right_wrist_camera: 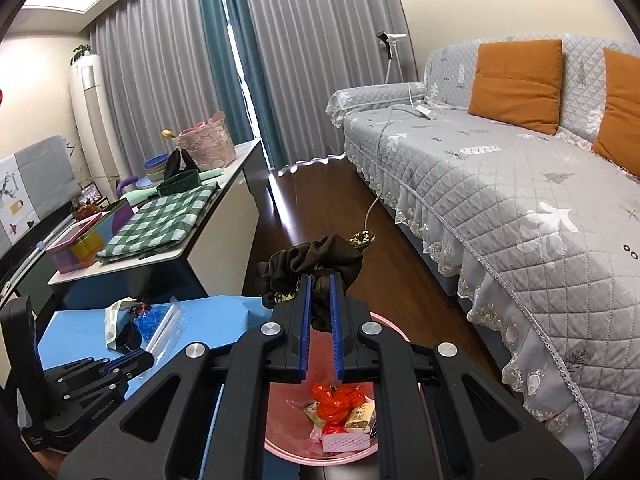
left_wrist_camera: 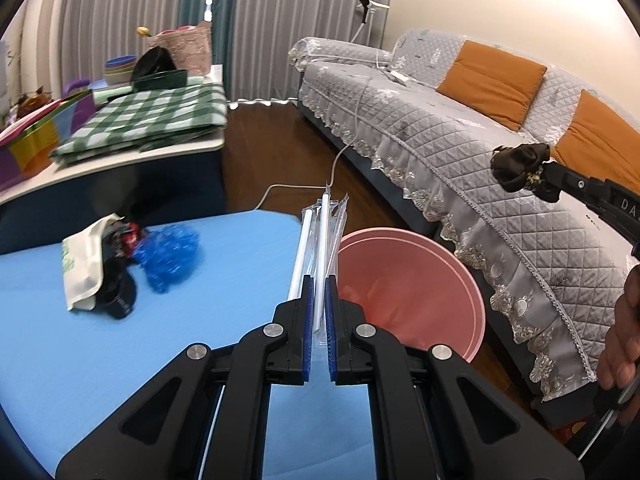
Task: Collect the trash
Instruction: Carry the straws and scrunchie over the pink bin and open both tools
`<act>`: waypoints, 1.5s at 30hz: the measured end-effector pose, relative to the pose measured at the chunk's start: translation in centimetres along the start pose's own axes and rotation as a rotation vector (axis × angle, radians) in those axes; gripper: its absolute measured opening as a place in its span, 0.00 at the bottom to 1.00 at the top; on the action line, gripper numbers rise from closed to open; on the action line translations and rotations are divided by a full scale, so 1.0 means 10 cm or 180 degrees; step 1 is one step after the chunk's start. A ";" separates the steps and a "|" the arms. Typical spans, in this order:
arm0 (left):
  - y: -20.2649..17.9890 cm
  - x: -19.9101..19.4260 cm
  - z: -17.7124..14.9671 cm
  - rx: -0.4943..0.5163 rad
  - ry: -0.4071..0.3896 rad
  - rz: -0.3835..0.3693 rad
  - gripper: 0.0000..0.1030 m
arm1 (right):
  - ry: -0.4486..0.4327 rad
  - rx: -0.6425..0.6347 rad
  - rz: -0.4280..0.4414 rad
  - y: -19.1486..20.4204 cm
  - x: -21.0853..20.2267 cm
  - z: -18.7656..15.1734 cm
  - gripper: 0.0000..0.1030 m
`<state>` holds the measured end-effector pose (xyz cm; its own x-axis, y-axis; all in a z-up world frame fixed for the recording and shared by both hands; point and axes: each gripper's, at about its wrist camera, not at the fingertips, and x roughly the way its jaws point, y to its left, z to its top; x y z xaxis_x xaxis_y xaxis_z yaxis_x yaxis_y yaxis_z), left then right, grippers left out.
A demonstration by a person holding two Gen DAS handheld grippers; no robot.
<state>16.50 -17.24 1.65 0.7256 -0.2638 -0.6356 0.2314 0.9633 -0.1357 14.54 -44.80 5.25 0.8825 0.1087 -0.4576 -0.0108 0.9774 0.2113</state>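
Note:
My left gripper [left_wrist_camera: 319, 280] is shut on a clear packet of white straws [left_wrist_camera: 322, 232], held above the edge of the blue table [left_wrist_camera: 120, 352] beside the pink bin [left_wrist_camera: 472, 292]. My right gripper [right_wrist_camera: 320, 280] is shut on a dark brown scrunchie [right_wrist_camera: 316, 258], directly over the pink bin [right_wrist_camera: 288, 428], which holds red wrappers and small packets. The scrunchie [left_wrist_camera: 520, 166] and the right gripper also show at the right of the left wrist view. A pile of trash [left_wrist_camera: 116, 256] with a white bag, blue mesh and dark items lies on the table.
A grey quilted sofa [left_wrist_camera: 480, 152] with orange cushions runs along the right. A white cable [left_wrist_camera: 344, 148] trails across the dark wood floor. A side counter [right_wrist_camera: 160, 252] at left carries a green checked cloth, bowls and boxes. A hand [left_wrist_camera: 620, 340] shows at the right edge.

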 end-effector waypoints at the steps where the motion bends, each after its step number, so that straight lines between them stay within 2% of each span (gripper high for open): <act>1: -0.03 0.02 0.02 0.0006 0.0002 -0.0006 0.06 | 0.0005 -0.0001 -0.0007 0.01 0.01 0.00 0.09; 21: -0.42 0.48 0.11 0.0115 0.0099 -0.0187 0.06 | 0.0273 0.0128 -0.0100 -0.17 0.45 -0.10 0.09; 29: -0.49 0.63 0.11 0.0150 0.0155 -0.0184 0.06 | 0.0384 0.0132 -0.0169 -0.20 0.57 -0.18 0.10; 32: -0.49 0.66 0.13 0.0141 0.0174 -0.0203 0.06 | 0.0427 0.0144 -0.0179 -0.22 0.60 -0.19 0.16; 34: -0.49 0.69 0.13 0.0125 0.0234 -0.0247 0.10 | 0.0423 0.0152 -0.0211 -0.23 0.61 -0.20 0.23; 36: -0.48 0.68 0.11 0.0123 0.0229 -0.0231 0.30 | 0.0401 0.0170 -0.0255 -0.24 0.60 -0.20 0.44; 38: -0.47 0.65 0.11 0.0110 0.0191 -0.0197 0.36 | 0.0372 0.0179 -0.0277 -0.24 0.59 -0.19 0.48; 43: -0.38 0.54 0.11 0.0068 0.0168 -0.0148 0.36 | 0.0300 0.0162 -0.0289 -0.20 0.55 -0.17 0.57; 45: -0.34 0.45 0.12 0.0063 0.0139 -0.0127 0.41 | 0.0238 0.0136 -0.0280 -0.16 0.52 -0.16 0.62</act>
<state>19.80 -21.75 0.15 0.6866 -0.2992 -0.6626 0.2725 0.9509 -0.1469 18.37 -45.57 1.18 0.8415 0.0377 -0.5389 0.0865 0.9753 0.2034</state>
